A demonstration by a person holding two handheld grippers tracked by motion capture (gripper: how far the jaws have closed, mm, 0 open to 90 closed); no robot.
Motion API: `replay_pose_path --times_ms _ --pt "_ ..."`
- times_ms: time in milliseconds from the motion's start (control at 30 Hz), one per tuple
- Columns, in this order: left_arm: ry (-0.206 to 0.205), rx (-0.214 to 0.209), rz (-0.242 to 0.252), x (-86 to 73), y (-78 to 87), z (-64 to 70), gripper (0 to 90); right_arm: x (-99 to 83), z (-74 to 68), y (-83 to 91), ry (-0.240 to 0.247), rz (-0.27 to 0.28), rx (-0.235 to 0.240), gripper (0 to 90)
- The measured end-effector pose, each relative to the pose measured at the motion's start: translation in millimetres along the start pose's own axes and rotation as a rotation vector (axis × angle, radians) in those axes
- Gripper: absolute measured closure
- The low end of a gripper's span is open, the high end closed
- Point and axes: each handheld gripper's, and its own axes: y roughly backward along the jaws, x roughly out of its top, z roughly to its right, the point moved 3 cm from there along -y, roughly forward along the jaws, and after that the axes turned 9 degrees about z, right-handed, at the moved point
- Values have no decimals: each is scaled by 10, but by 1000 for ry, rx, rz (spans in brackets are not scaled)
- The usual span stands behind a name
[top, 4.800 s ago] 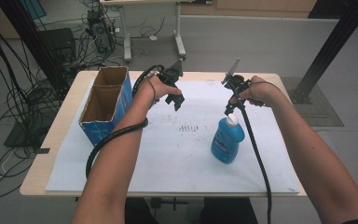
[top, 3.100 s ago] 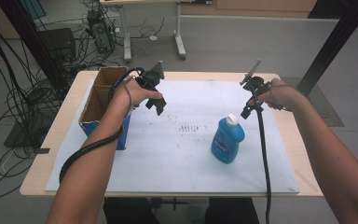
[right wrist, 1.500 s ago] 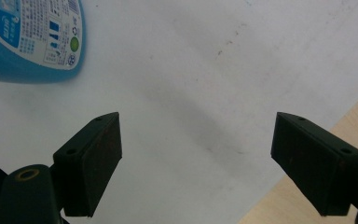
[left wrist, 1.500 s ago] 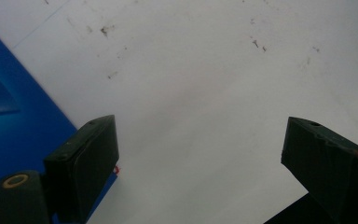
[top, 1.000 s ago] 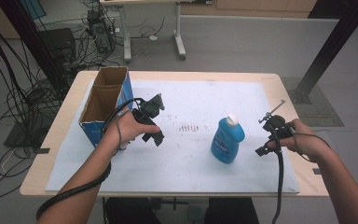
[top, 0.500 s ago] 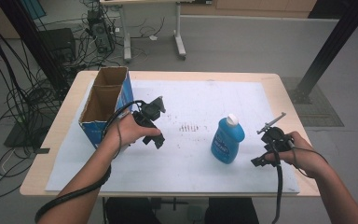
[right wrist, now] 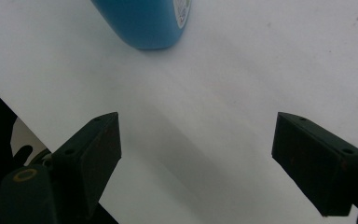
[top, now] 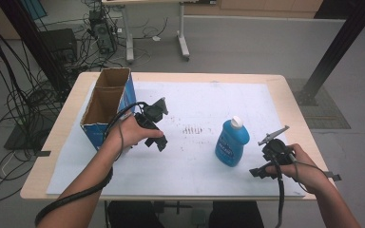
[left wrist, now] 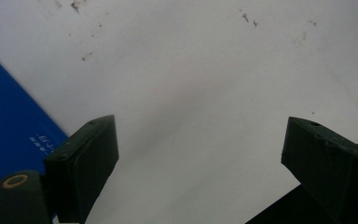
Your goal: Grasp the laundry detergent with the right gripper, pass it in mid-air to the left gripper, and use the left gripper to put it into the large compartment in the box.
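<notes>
White paper sheet (top: 190, 156) over wooden table (top: 294, 109). Glossy blue plastic bottle (top: 231, 141) upright, centre-right; right gripper (top: 265, 164) at its 4 o'clock, left gripper (top: 155, 124) at 9, jaws wide, empty. Cardboard box (top: 105, 102) far left.

Lab: cable tangle (top: 24, 95) (electronics (top: 97, 33) behind)

Blue bottle (top: 231, 145) with white cap and label; blue box (top: 105, 114), brown inside; white sheet (top: 190, 102) with dark specks; black grippers (top: 155, 127); tan table (top: 290, 104).
</notes>
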Motion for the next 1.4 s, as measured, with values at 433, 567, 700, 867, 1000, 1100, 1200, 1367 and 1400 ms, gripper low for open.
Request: replay_pose_path --times_ms 433,567,700,867,1000,1100,1200,1367,1400 --pt "-4 7 -3 12 -2 0 112 -128 -96 -129 -10 87 12 152" --pt "-5 4 1 17 -6 10 112 -139 -113 -150 -19 121 7 149" --pt "-6 1 -2 24 -21 25 112 -153 -139 -186 -18 156 1 148" --pt "-13 -1 -7 33 -33 44 112 -162 -171 -222 -5 211 0 148" --pt "-10 2 -7 41 -34 48 112 -163 -193 -232 1 248 2 148" --pt "-14 2 -8 45 -29 49 112 -157 -201 -231 9 270 -6 148" --pt "-18 4 -15 47 -22 54 112 -151 -206 -223 15 300 -11 148" --pt "-21 7 -18 47 -18 67 112 -150 -223 -221 16 360 -12 147" --pt "-20 8 -18 47 -20 72 112 -149 -230 -227 23 369 -6 141"
